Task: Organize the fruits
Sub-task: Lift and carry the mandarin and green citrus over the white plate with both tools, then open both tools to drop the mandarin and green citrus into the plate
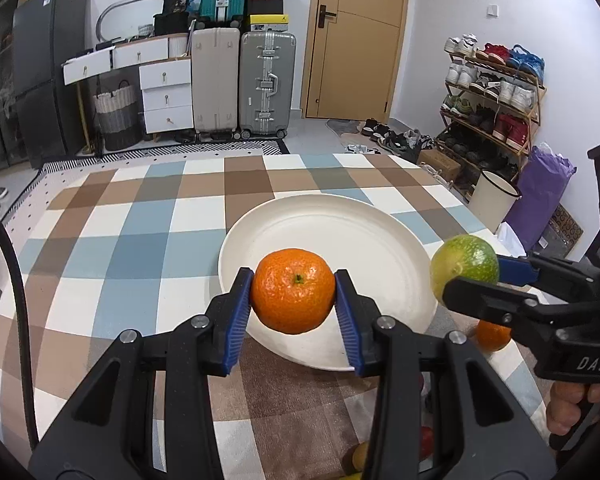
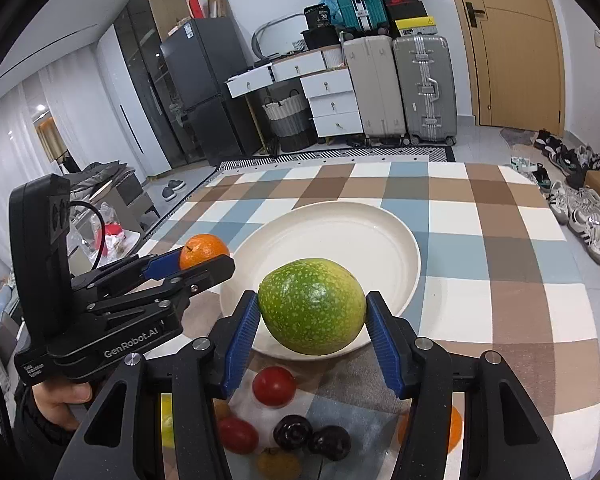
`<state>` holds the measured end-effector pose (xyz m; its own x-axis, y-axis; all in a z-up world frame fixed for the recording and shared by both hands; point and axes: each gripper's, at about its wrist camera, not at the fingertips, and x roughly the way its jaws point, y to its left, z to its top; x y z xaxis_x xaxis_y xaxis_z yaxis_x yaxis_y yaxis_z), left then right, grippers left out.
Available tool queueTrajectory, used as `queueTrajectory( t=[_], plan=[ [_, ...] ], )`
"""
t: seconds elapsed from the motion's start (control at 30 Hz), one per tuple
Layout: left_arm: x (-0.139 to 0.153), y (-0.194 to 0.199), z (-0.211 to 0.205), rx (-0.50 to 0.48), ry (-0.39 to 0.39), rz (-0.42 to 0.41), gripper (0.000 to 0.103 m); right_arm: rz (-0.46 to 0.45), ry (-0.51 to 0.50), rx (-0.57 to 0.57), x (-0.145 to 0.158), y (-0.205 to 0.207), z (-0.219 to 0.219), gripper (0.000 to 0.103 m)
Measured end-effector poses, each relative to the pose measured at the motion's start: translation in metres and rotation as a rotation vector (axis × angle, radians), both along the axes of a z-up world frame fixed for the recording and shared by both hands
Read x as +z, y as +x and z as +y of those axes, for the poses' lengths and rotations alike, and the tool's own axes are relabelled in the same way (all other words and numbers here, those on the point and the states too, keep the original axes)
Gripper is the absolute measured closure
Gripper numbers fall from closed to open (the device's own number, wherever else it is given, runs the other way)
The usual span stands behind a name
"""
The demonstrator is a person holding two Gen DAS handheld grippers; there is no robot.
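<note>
Black arms with blue ribbed pads fill the foreground of both wrist views, each tool carrying a fruit. Left tool [image 1: 294,298] is clenched on an orange mandarin [image 1: 293,291], pads pressing both its sides, stem end turned toward the camera; it hangs above the near rim of the white plate [image 1: 340,224]. Right tool [image 2: 312,318] is clenched on a speckled green fruit [image 2: 312,306], held likewise over the plate's [image 2: 340,232] near edge. From the left wrist view the green fruit [image 1: 465,266] sits off the plate's right rim, with the right tool [image 1: 466,276] reaching in from that side and a hand [image 1: 576,408] wrapped on its handle. From the right wrist view the mandarin [image 2: 204,251] shows at the plate's left rim, in the left tool [image 2: 204,260], a hand [image 2: 60,404] gripping below.

Nothing lies on the plate. It rests on a tabletop [image 2: 500,280] covered in brown, blue and white checks. On the camera side of the plate lie loose fruits: a red tomato [image 2: 274,386], a second red one [image 2: 238,434], two dark plums [image 2: 293,432] [image 2: 329,443], something yellow [image 2: 167,420] partly hidden by the tool, and another orange fruit [image 2: 454,428] off to the right. Beyond the plate stand suitcases [image 2: 396,92] and a wooden door [image 2: 508,40].
</note>
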<state>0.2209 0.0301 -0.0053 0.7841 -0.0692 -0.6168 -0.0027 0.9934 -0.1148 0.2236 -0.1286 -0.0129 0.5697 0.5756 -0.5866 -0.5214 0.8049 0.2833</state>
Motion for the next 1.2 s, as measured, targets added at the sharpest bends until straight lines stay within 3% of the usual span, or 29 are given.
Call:
queueTrajectory(
  t=[0.47, 1.2],
  plan=[
    [-0.027, 0.014, -0.003, -0.020, 0.020, 0.058, 0.065, 0.080, -0.051, 0.004, -0.029, 0.030, 0.017, 0.048],
    [-0.032, 0.013, -0.009, -0.050, 0.031, 0.068, 0.065, 0.121, -0.026, -0.022, -0.038, 0.038, 0.015, 0.047]
  ],
)
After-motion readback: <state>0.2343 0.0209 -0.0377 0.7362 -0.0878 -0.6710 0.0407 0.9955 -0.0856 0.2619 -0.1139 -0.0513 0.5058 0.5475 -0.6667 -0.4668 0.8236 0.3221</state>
